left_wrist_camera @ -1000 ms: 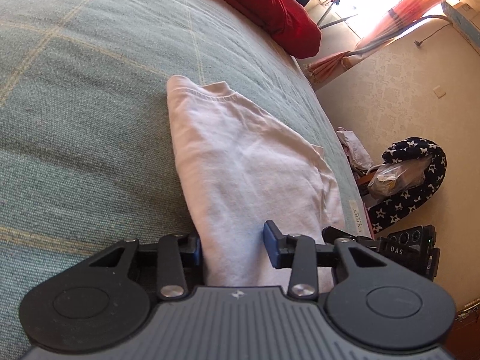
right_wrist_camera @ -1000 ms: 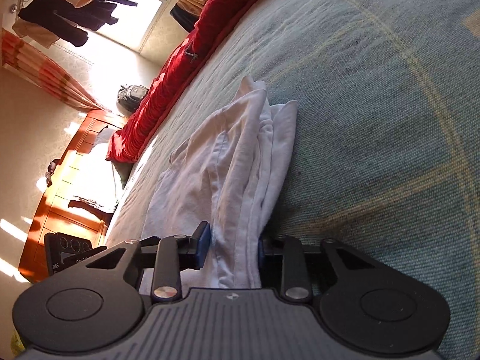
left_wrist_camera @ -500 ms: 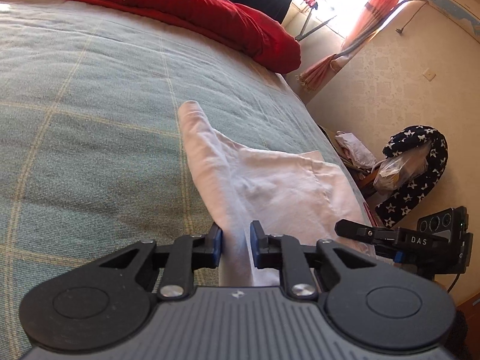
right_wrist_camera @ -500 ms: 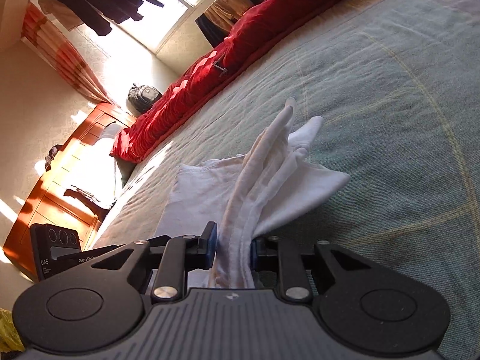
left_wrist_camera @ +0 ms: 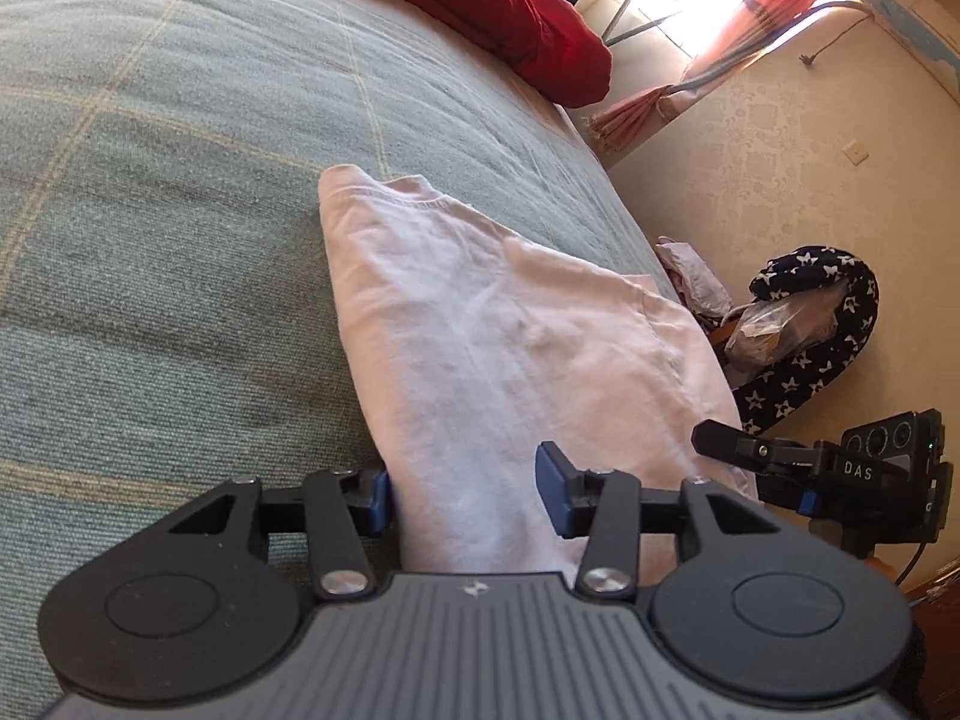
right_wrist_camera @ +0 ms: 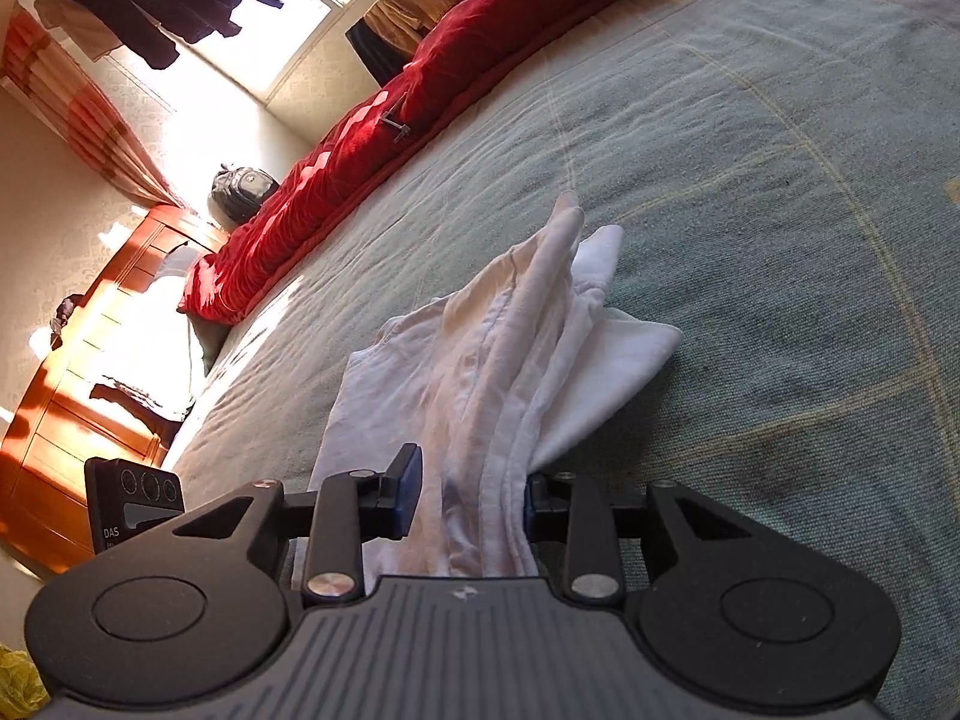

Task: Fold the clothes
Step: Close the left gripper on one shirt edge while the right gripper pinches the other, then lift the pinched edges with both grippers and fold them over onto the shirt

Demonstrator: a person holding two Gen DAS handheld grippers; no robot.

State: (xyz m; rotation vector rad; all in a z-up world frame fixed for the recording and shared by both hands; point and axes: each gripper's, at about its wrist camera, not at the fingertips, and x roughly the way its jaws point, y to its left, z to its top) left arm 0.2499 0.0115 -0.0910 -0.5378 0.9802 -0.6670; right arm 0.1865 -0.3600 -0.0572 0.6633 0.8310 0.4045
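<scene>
A white garment (left_wrist_camera: 480, 330) lies partly folded on the green checked bed cover (left_wrist_camera: 150, 210). My left gripper (left_wrist_camera: 468, 492) sits over its near end with the jaws opening. The cloth lies flat between them, brushing the left pad, and the right pad (left_wrist_camera: 555, 498) stands clear of it. In the right wrist view the same garment (right_wrist_camera: 522, 348) rises as a bunched ridge of layers into my right gripper (right_wrist_camera: 471, 492). Those jaws are opening too: the bundle leans on the right pad and a thin gap shows at the left pad (right_wrist_camera: 405, 489).
A red quilt (left_wrist_camera: 510, 18) (right_wrist_camera: 372, 144) runs along the far side of the bed. The bed's edge is just right of the garment in the left wrist view, with a star-patterned bag (left_wrist_camera: 828, 324) on the floor. A wooden dresser (right_wrist_camera: 90, 360) and a backpack (right_wrist_camera: 240, 192) stand beyond.
Half a second ago both grippers pinched a narrow ridge of the cloth. Both pairs of jaws now stand wider, and on the left side the cloth has dropped flat onto the bed.
</scene>
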